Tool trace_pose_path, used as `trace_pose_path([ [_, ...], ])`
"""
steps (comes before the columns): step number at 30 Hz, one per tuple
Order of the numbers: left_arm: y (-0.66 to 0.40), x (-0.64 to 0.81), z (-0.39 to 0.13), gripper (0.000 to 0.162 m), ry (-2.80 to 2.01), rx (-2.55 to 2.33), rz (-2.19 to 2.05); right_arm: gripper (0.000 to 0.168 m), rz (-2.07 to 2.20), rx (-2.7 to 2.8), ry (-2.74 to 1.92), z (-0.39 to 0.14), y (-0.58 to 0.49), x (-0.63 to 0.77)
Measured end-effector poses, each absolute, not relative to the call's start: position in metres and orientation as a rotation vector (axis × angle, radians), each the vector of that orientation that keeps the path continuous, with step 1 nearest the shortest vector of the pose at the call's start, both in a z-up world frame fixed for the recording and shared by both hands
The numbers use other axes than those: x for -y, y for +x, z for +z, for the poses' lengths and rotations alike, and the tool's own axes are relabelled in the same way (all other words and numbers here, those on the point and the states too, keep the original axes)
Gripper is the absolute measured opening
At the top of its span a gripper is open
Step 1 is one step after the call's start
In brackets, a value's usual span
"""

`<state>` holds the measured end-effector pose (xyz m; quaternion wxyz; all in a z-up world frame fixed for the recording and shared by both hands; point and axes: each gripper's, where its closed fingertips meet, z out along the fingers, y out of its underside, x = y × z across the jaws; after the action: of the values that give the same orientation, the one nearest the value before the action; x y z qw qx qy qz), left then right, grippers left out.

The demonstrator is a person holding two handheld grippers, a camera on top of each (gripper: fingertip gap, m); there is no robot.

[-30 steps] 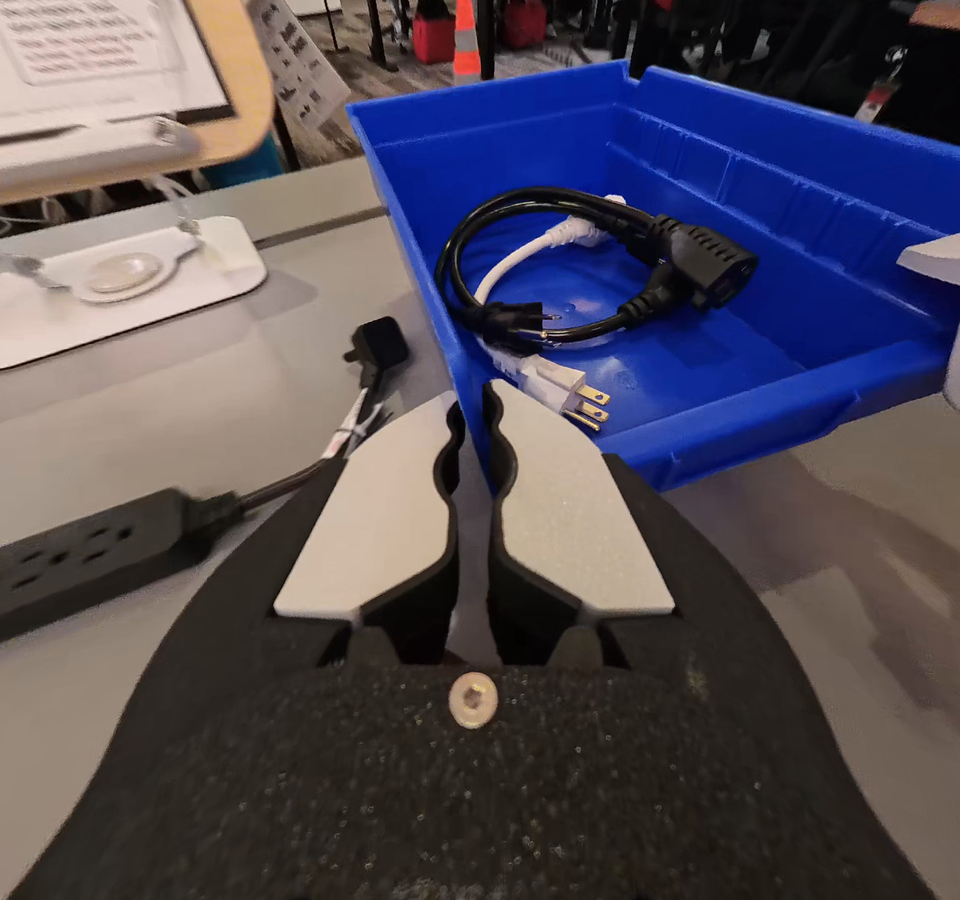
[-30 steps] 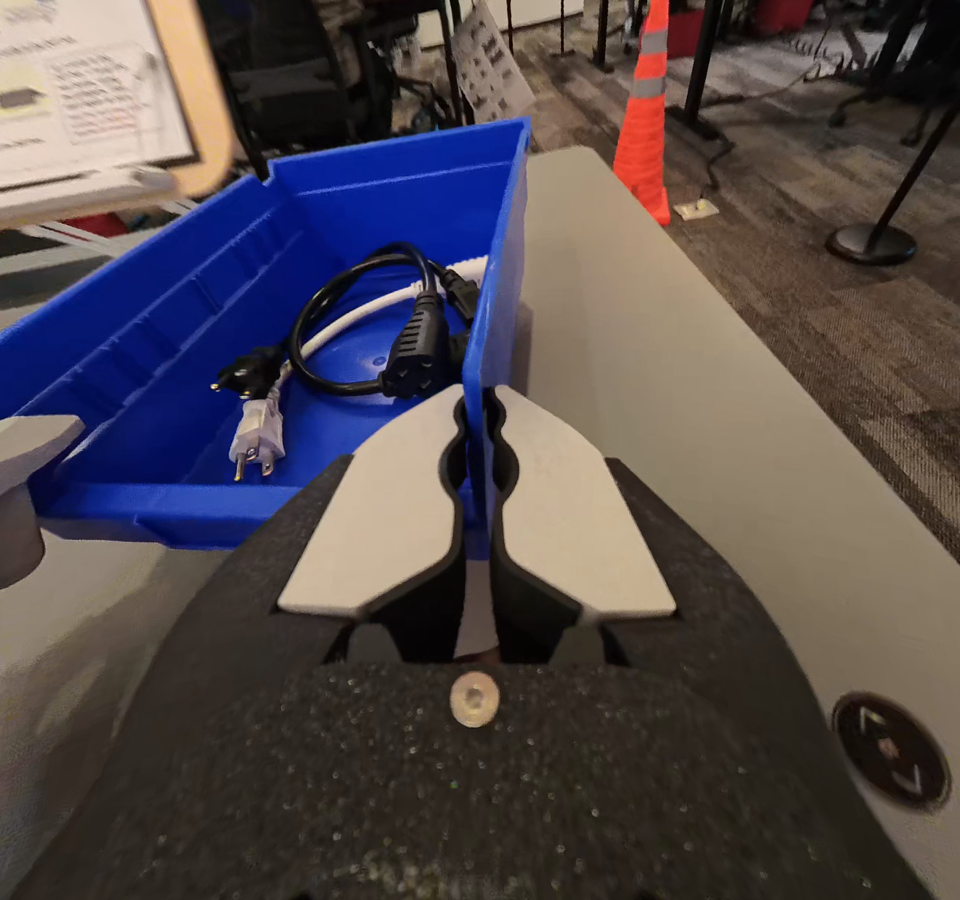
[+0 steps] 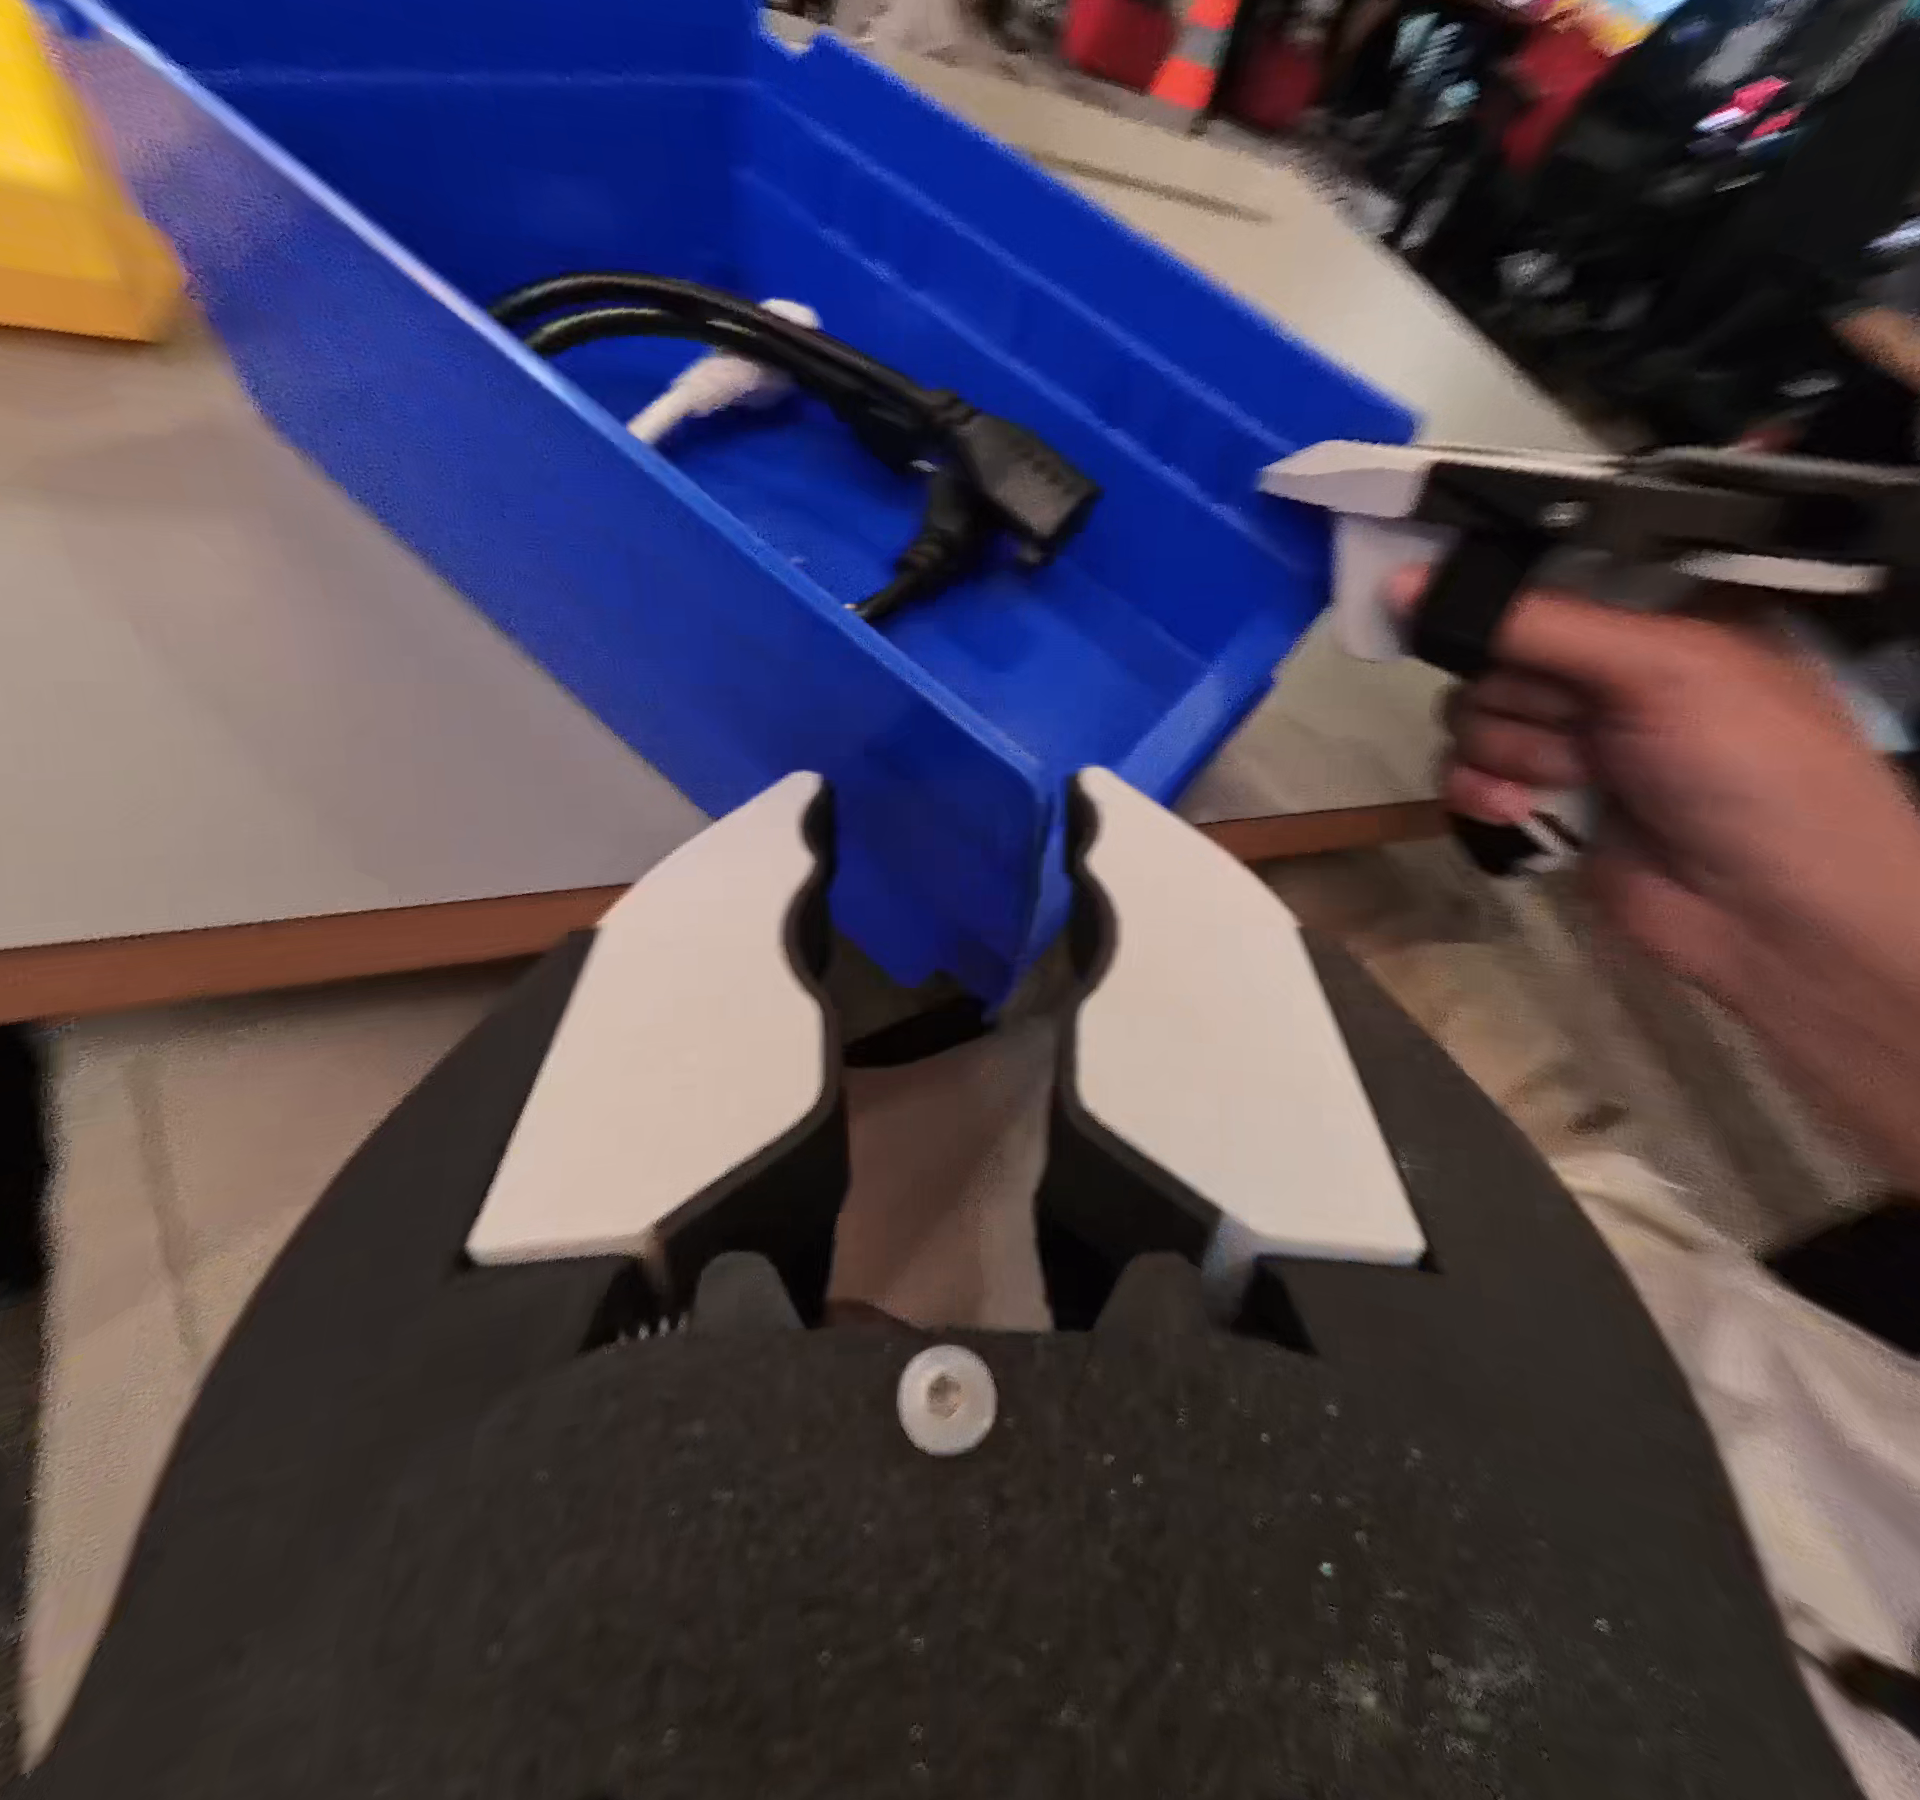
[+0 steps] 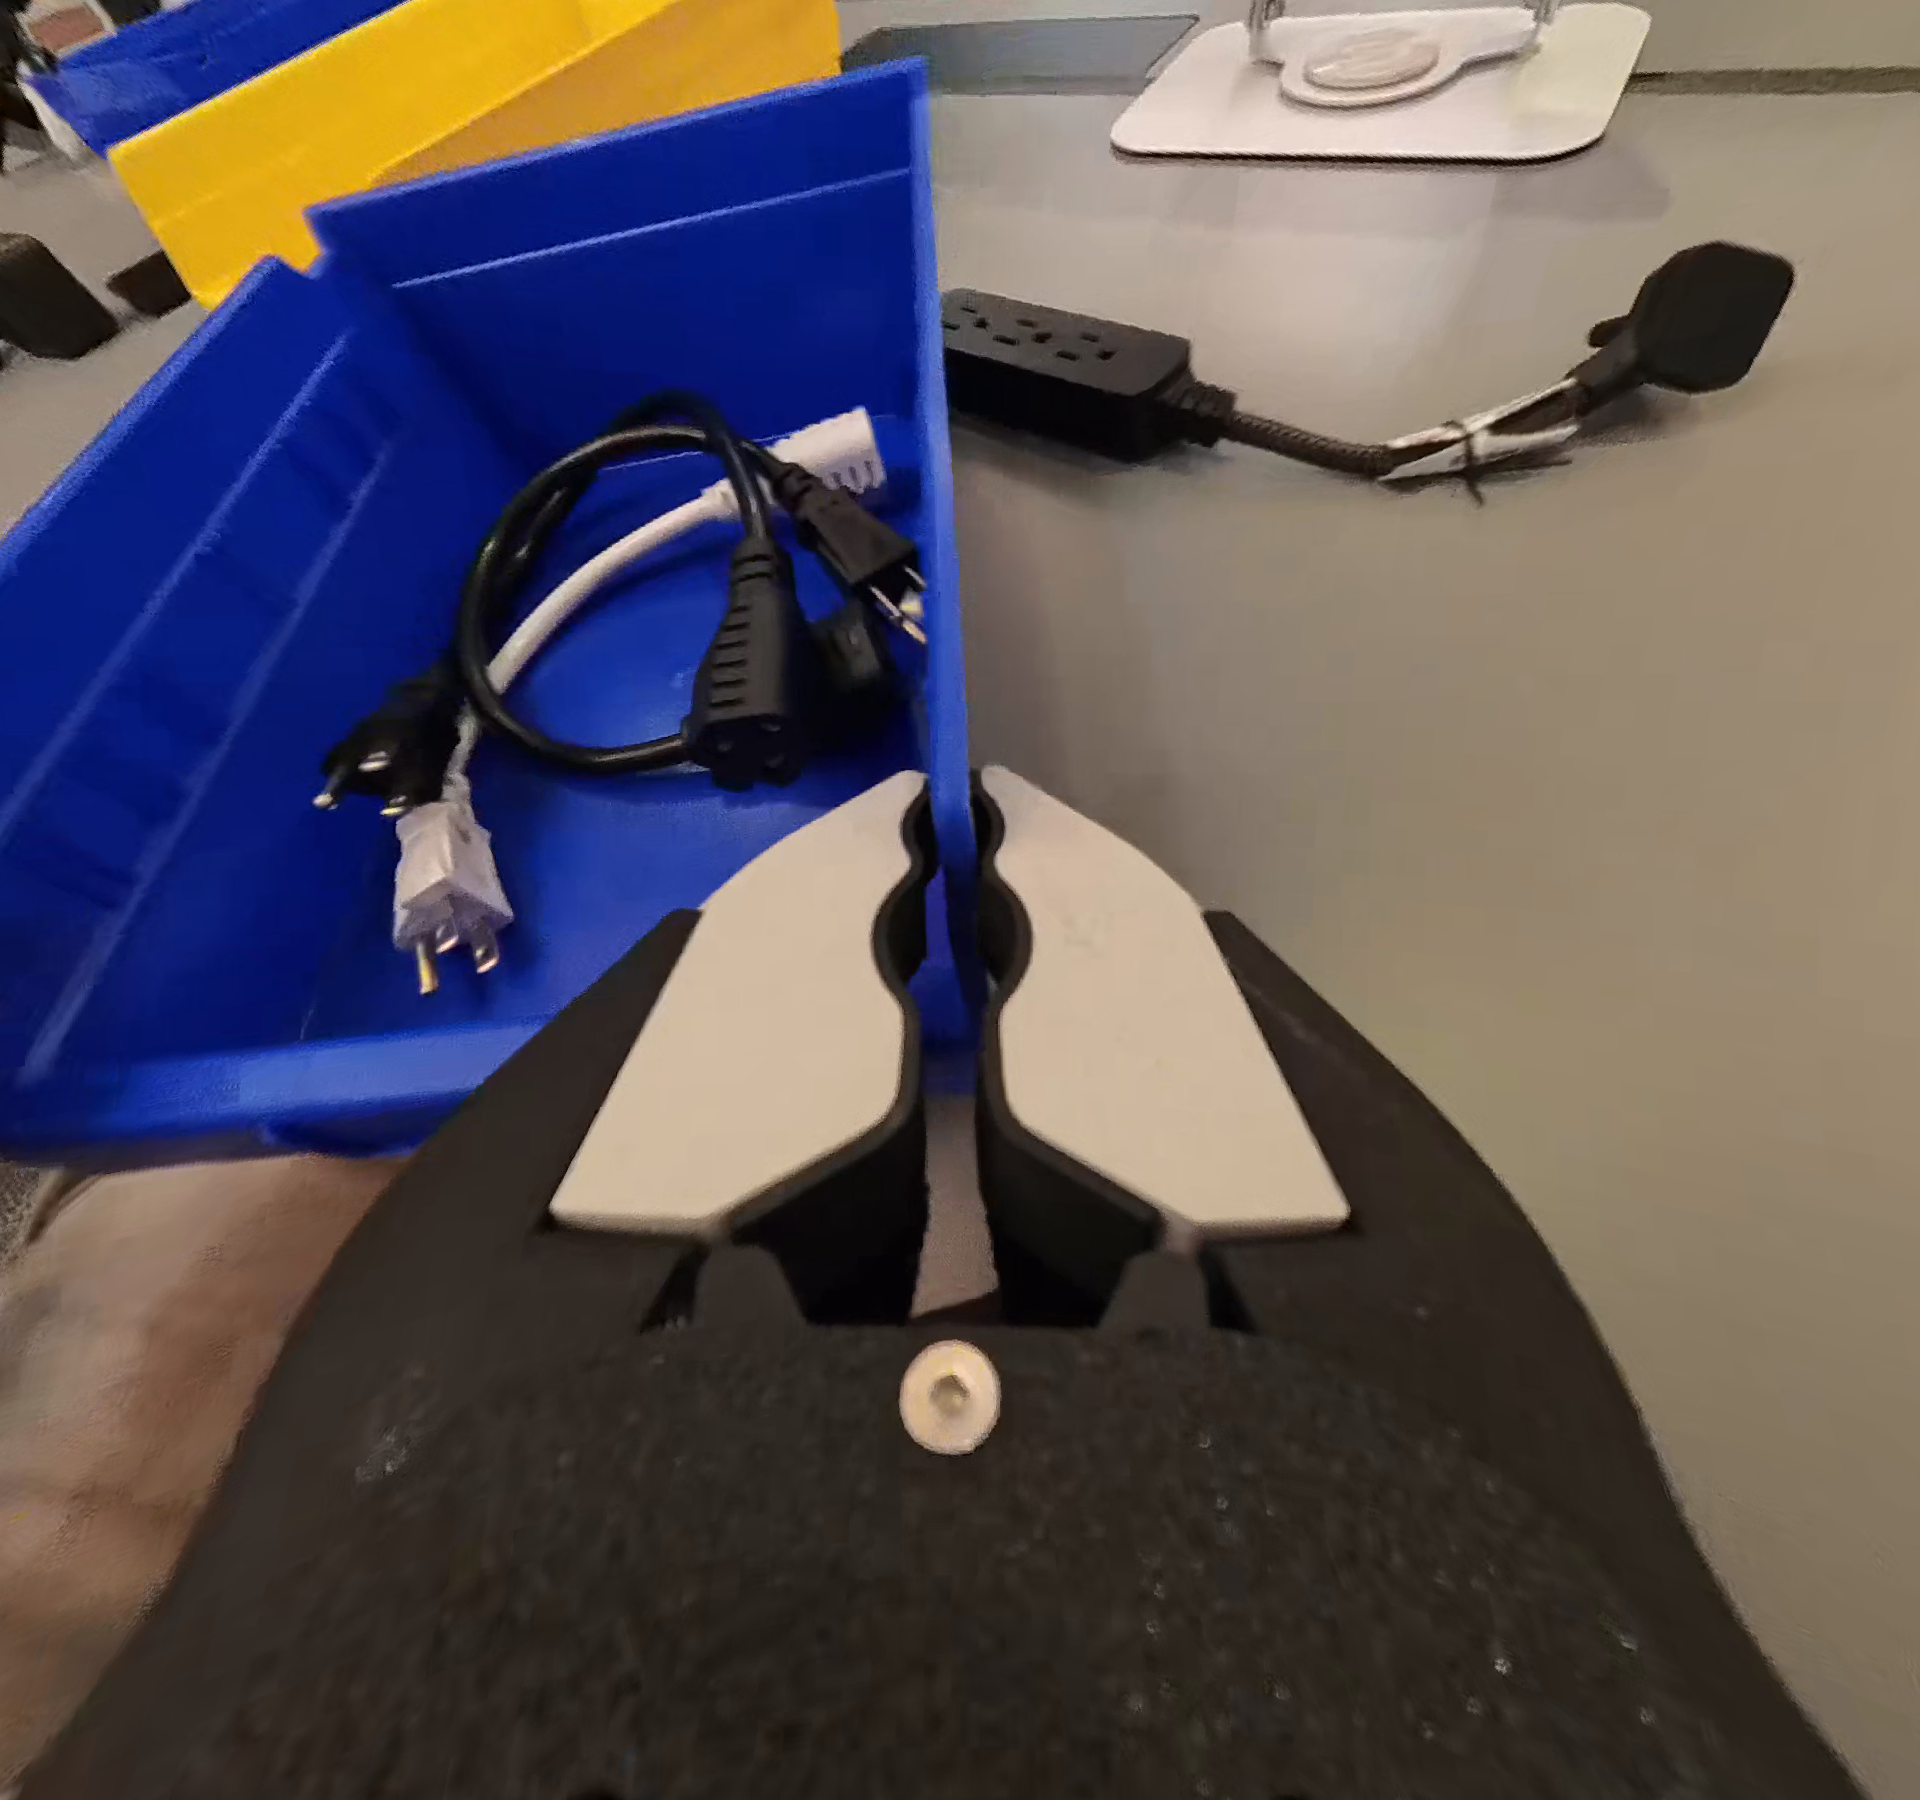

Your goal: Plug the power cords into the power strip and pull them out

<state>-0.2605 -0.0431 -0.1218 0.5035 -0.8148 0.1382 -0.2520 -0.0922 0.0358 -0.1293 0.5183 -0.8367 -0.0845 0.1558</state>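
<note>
The right gripper (image 4: 954, 794) is clamped on the blue bin's (image 4: 665, 296) side wall; the left gripper (image 3: 945, 805) is spread wide around a bin corner. Inside lie black and white power cords (image 4: 623, 628). The power strip (image 4: 1060, 368) sits at one o'clock, behind the wall; yellow bin (image 4: 468, 67) at eleven.

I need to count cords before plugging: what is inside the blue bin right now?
The blue bin holds coiled black cords and a white cord, plugs showing. The overlap hides whether there are two black cords, and the right gripper covers the near corner.
</note>
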Motion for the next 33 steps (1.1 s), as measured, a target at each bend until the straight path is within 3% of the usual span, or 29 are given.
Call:
trace_pose_path([
  [1, -0.261, 0.045, -0.114, 0.049, -1.959, -0.328, -0.689, 0.007, 0.374, 0.214, -2.022, -0.129, -0.086, -0.042],
  [7, -0.381, -0.018, -0.063, 0.052, -1.836, -0.206, -0.681, 0.021, 0.518, 0.317, -2.016, -0.111, -0.075, -0.051],
  [11, -0.492, -0.127, -0.082, 0.06, -1.948, -0.201, -0.396, 0.025, 0.451, 0.413, -1.959, -0.081, -0.075, -0.056],
  [15, -0.534, -0.231, -0.11, 0.065, -2.042, -0.213, -0.359, 0.027, 0.508, 0.504, -1.89, -0.041, -0.11, -0.063],
  [17, -0.54, -0.27, -0.113, 0.057, -2.043, -0.237, -0.346, 0.027, 0.581, 0.539, -1.839, -0.025, -0.141, -0.064],
  [20, -0.546, -0.301, -0.124, 0.024, -2.077, -0.295, -0.289, 0.024, 0.727, 0.553, -1.805, -0.017, -0.199, -0.057],
  [21, -0.548, -0.303, -0.133, 0.003, -2.115, -0.308, -0.278, 0.024, 0.812, 0.571, -1.809, -0.019, -0.224, -0.05],
  [25, -0.559, -0.273, -0.137, 0.002, -2.139, -0.255, -0.197, 0.024, 0.983, 0.689, -1.845, -0.039, -0.314, -0.023],
  [29, -0.576, -0.196, -0.136, 0.004, -2.112, -0.077, -0.162, 0.023, 0.844, 0.738, -1.899, -0.057, -0.361, -0.031],
  [33, -0.594, -0.103, -0.136, 0.004, -2.109, 0.09, -0.066, 0.027, 0.542, 0.871, -1.809, -0.035, -0.372, -0.039],
])
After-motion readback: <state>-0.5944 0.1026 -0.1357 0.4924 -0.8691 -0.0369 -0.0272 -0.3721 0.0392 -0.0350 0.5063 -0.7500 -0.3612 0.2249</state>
